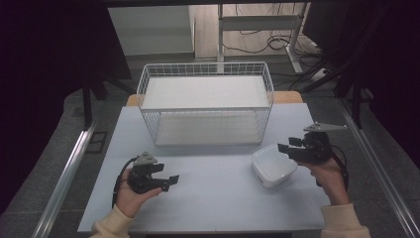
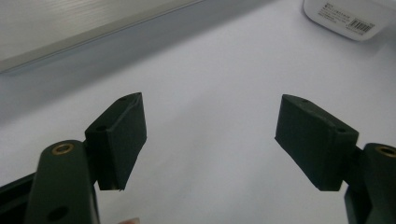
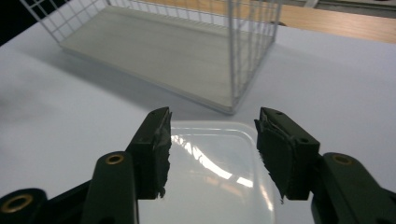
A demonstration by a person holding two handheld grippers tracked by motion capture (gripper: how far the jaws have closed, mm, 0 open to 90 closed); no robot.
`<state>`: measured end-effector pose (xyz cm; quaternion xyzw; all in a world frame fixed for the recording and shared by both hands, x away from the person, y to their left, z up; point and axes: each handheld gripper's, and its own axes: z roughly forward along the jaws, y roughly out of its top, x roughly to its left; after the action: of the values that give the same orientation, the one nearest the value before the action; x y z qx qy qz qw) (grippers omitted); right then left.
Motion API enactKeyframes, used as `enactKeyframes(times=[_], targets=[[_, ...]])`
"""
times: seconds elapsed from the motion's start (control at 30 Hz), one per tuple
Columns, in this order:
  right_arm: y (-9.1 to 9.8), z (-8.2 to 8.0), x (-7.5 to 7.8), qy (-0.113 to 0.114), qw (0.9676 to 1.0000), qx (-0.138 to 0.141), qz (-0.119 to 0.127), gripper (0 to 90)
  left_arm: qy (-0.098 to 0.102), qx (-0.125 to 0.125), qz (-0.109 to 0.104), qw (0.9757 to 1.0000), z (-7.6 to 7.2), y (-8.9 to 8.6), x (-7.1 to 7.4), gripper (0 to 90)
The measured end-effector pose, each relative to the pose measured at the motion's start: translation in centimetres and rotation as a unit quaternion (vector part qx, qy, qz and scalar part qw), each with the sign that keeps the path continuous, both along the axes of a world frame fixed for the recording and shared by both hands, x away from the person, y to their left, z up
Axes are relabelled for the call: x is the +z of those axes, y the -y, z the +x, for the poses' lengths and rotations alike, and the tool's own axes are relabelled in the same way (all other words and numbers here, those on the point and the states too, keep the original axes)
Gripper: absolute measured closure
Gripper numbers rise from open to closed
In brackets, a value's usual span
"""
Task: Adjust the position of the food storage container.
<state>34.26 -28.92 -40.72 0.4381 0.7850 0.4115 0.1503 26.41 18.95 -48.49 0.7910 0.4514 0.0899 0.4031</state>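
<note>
Item: white plastic container [image 1: 274,166], square with rounded corners, open side up, resting on the pale table [image 1: 218,198] just in front of the right end of the white wire basket [image 1: 205,101]. Right gripper [image 1: 286,148]: held above the container's right rim, jaws half spread with nothing between them; in the right gripper view the container [image 3: 219,177] lies below and ahead of the black fingers [image 3: 154,149]. Left gripper [image 1: 172,181]: held low over the table's left half, well apart from the container, jaws spread wide and empty. Step in hand, as judged: approach to grasp the container. Next move calls for lowering the right jaws astride one wall of the container, then closing on it.
</note>
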Motion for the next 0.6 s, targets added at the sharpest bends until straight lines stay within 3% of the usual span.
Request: enactKeyframes(times=[0.2, 0.27, 0.37, 0.53, 0.6], targets=[[1.6, 0.9, -0.5, -0.002, 0.9995, -0.025, -0.02, 52.9, -0.001, 0.0, 0.0, 1.0, 0.0, -0.1, 0.0, 23.9], [2.4, 1.5, -1.0, -0.011, 0.9986, -0.044, -0.028, 61.8, -0.002, 0.001, 0.0, 1.0, 0.1, -0.1, -0.1, 23.9], [2.8, 1.8, -1.3, -0.015, 0.9981, -0.048, -0.035, 65.5, -0.003, 0.0, 0.002, 1.0, 0.1, 0.0, -0.1, 23.9], [3.5, 3.1, -2.3, -0.026, 0.9955, -0.066, -0.063, 86.4, -0.003, -0.002, 0.003, 1.0, 0.1, 0.0, -0.1, 23.9], [3.6, 3.6, -2.7, -0.032, 0.995, -0.065, -0.07, 88.7, -0.003, -0.001, 0.001, 1.0, 0.1, -0.1, -0.1, 23.9]])
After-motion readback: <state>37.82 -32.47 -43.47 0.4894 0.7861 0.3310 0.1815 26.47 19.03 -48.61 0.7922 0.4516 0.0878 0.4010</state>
